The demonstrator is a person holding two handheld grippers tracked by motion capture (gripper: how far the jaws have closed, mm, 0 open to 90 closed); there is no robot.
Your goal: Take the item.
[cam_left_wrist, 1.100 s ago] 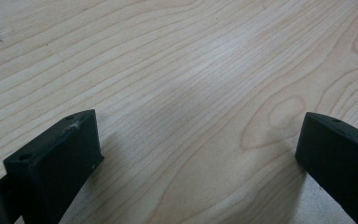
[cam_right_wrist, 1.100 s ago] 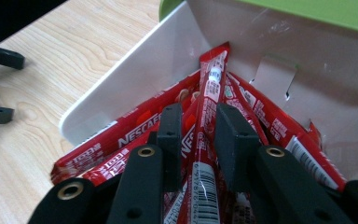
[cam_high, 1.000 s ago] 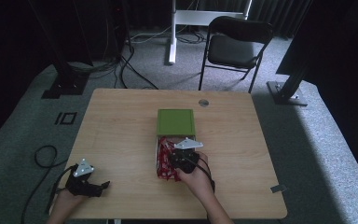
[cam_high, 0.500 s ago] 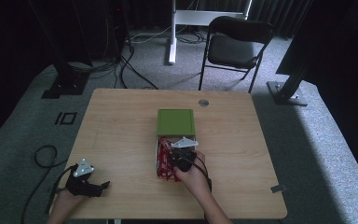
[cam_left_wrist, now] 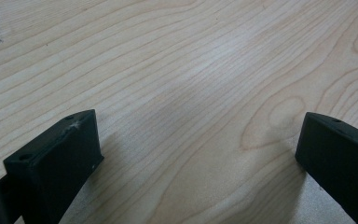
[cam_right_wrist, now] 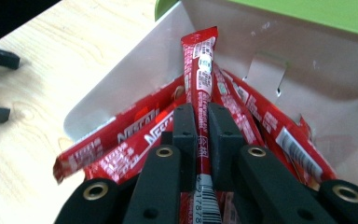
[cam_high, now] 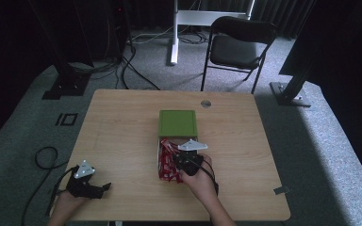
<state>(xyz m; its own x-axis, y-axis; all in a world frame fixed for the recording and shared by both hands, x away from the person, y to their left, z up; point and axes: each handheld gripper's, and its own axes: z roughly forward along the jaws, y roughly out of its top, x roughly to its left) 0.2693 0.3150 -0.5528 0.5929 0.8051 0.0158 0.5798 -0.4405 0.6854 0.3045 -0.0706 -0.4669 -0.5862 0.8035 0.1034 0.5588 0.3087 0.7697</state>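
Note:
My right gripper is shut on one red stick packet, which runs up between its pads over a pile of like red packets. The pile lies in an open white box with a green lid. From above, the right gripper sits over the packets just in front of the green lid, mid-table. My left gripper rests at the near left of the table. The left gripper is open, its fingers wide apart over bare wood.
A round hole lies in the tabletop behind the box. A black folding chair stands beyond the far edge, with black stands and cables on the carpet. A grey tab sits at the near right edge.
The right gripper has shifted only slightly over the box of packets. The left hand has kept still.

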